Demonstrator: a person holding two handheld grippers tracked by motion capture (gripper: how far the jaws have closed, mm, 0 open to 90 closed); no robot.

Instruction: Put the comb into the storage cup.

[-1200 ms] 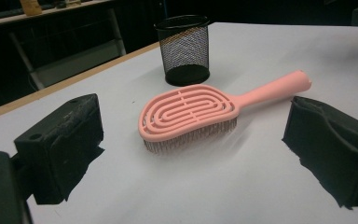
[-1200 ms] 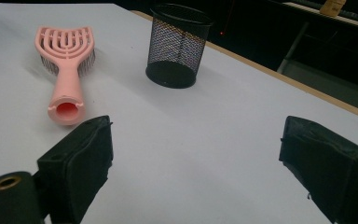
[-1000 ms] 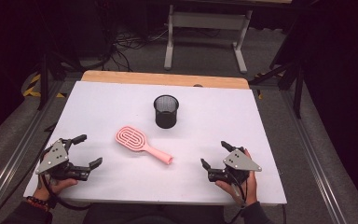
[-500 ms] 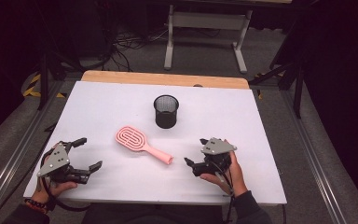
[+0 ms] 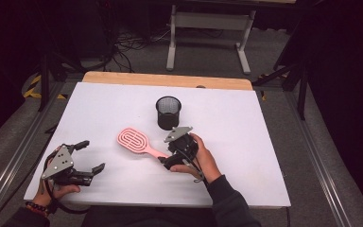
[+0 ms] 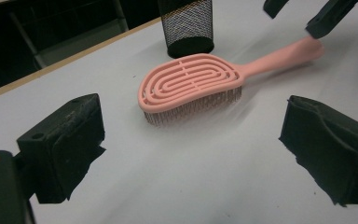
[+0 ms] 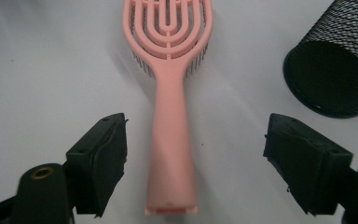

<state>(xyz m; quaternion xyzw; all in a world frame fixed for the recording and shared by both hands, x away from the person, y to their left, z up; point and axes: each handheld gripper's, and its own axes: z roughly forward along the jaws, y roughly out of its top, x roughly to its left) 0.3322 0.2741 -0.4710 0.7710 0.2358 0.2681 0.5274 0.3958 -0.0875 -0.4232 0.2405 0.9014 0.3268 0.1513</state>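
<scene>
Straddling the handle of the pink hairbrush (image 7: 171, 140), the right hand-held gripper (image 5: 176, 152) has its jaws wide apart, one on each side, not touching. The brush lies bristles-down on the counter (image 5: 246, 123), head pointing away, the black mesh cup (image 7: 335, 70) just beyond. It looks light, rigid plastic, probably smooth; the narrow handle suits a grasp. The left hand-held gripper (image 5: 86, 156) waits apart, jaws spread.

white table (image 5: 99, 109) | pink hairbrush (image 5: 133, 140) (bristles down) | black mesh cup (image 5: 168, 112)
</scene>
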